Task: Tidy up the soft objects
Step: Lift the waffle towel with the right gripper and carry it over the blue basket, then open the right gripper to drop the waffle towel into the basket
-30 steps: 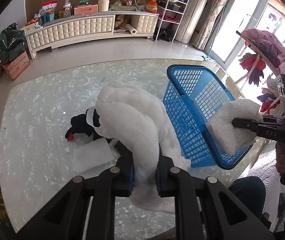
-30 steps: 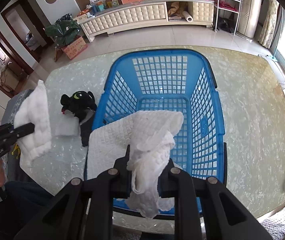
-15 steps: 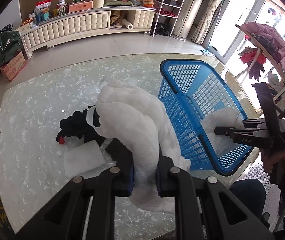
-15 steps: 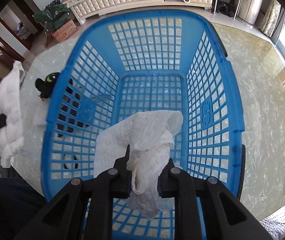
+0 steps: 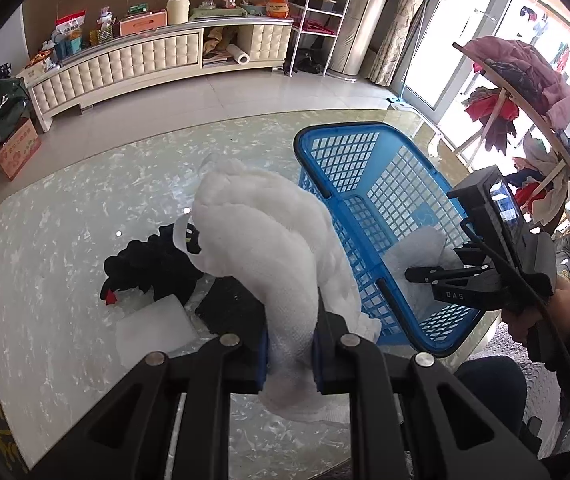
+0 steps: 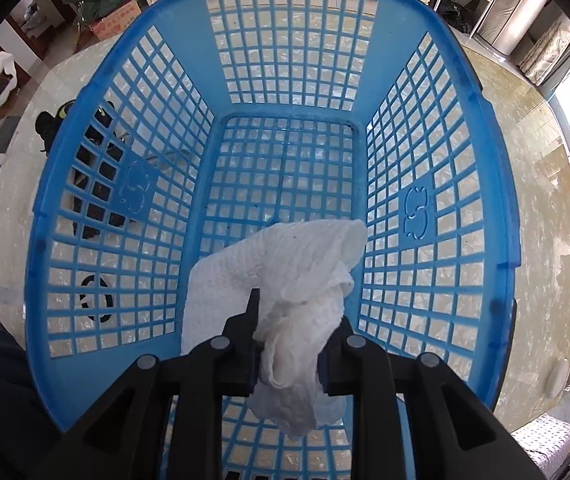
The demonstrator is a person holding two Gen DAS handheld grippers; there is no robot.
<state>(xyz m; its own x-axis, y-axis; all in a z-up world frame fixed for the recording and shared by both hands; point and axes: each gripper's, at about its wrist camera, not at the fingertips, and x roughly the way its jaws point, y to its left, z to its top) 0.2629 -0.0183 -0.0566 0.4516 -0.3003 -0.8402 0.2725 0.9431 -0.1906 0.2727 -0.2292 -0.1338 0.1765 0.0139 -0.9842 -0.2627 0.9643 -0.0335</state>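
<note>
- Blue plastic basket (image 6: pixel 413 208) fills the right wrist view; the right gripper (image 6: pixel 289 356) points straight down into it, so whatever it lets go will land on the mesh floor rather than on the desk (image 5: pixel 57 240).
- Its jaws are opening, with a white waffle-weave cloth (image 6: pixel 297 280) between them; the cloth's free end already lies on the basket floor toward 6 o'clock, which suggests a drop-off is under way.
- Seen from the left wrist, the left gripper (image 5: pixel 289 354) is clenched on a thick white fluffy towel (image 5: pixel 269 232), carried above the desk just at 9 o'clock of the basket, probably waiting its turn.
- Under that towel, a black plush toy (image 5: pixel 149 268) and a flat white pad (image 5: pixel 153 332) lie on the desk, outside the basket, so they appear still unsorted.
- Judged by this, the task is early: one cloth going in, one held, two items left.
</note>
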